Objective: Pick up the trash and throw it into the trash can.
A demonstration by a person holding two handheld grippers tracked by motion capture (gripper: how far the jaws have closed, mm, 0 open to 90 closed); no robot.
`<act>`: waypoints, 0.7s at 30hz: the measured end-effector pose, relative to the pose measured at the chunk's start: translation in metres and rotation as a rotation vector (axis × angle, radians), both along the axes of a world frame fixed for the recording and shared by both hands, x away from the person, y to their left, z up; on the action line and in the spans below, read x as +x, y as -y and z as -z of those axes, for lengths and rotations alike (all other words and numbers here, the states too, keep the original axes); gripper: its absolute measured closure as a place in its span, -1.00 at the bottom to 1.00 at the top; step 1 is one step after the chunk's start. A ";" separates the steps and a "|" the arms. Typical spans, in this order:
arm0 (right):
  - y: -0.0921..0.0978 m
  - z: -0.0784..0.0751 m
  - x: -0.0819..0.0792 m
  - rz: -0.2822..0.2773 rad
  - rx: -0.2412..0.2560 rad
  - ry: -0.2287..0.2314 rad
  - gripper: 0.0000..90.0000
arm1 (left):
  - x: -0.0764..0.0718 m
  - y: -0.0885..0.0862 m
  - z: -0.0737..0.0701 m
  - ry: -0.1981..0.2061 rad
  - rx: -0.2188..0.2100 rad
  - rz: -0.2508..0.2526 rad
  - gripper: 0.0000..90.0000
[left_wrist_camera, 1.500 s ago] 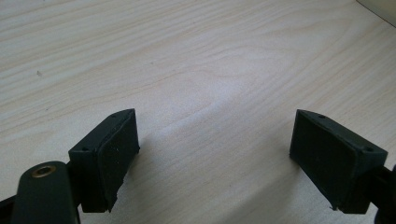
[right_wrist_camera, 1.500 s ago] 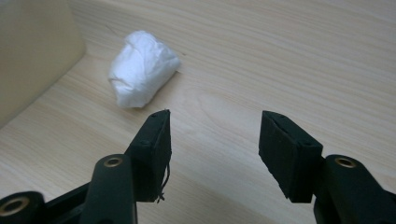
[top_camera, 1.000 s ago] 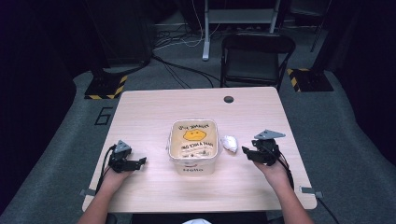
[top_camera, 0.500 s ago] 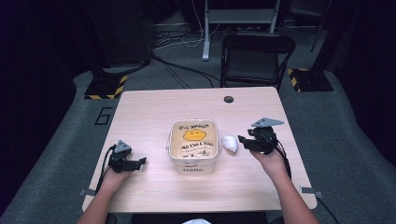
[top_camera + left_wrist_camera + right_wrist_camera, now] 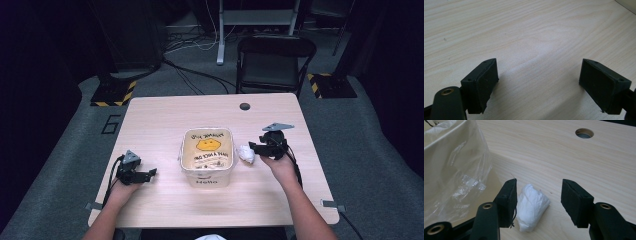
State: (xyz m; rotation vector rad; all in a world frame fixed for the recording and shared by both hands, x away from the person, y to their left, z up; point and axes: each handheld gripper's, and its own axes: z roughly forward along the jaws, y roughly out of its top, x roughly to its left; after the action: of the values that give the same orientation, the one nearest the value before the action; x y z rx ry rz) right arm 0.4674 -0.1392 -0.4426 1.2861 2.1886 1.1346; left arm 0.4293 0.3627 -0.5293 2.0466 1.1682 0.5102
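Note:
A crumpled white wad (image 5: pixel 532 206) lies on the wooden table (image 5: pixel 165 120), just right of a cream square bin (image 5: pixel 207 156) with a yellow face print and a clear plastic liner (image 5: pixel 456 170). My right gripper (image 5: pixel 537 202) is open with its jaws on either side of the wad, the left jaw close against it; from above the right gripper (image 5: pixel 255 148) sits at the white wad (image 5: pixel 245 153). My left gripper (image 5: pixel 149 173) rests on the table left of the bin, and the left gripper (image 5: pixel 537 82) stands open over bare wood.
A round cable hole (image 5: pixel 244 106) sits near the table's far edge, also seen as the hole (image 5: pixel 584 132) ahead of the right jaws. A black chair (image 5: pixel 275 60) stands beyond the table. The bin's corner (image 5: pixel 627 3) shows at the upper right of the left gripper view.
My right gripper has moved left toward the bin and now brackets the white wad. The left gripper has stayed in place.

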 end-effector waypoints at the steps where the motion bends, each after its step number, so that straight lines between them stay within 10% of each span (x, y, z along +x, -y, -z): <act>1: -0.001 0.001 0.001 0.002 -0.005 -0.004 0.01 | 0.000 0.000 0.000 0.000 0.001 0.001 -0.65; 21: -0.013 0.029 0.006 0.022 0.004 -0.017 -0.02 | 0.000 0.000 0.000 0.000 0.000 0.000 -0.65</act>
State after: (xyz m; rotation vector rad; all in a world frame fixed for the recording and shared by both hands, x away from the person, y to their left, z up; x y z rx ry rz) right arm 0.4733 -0.1257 -0.4716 1.3226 2.1802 1.1241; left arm 0.4293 0.3627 -0.5293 2.0465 1.1685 0.5096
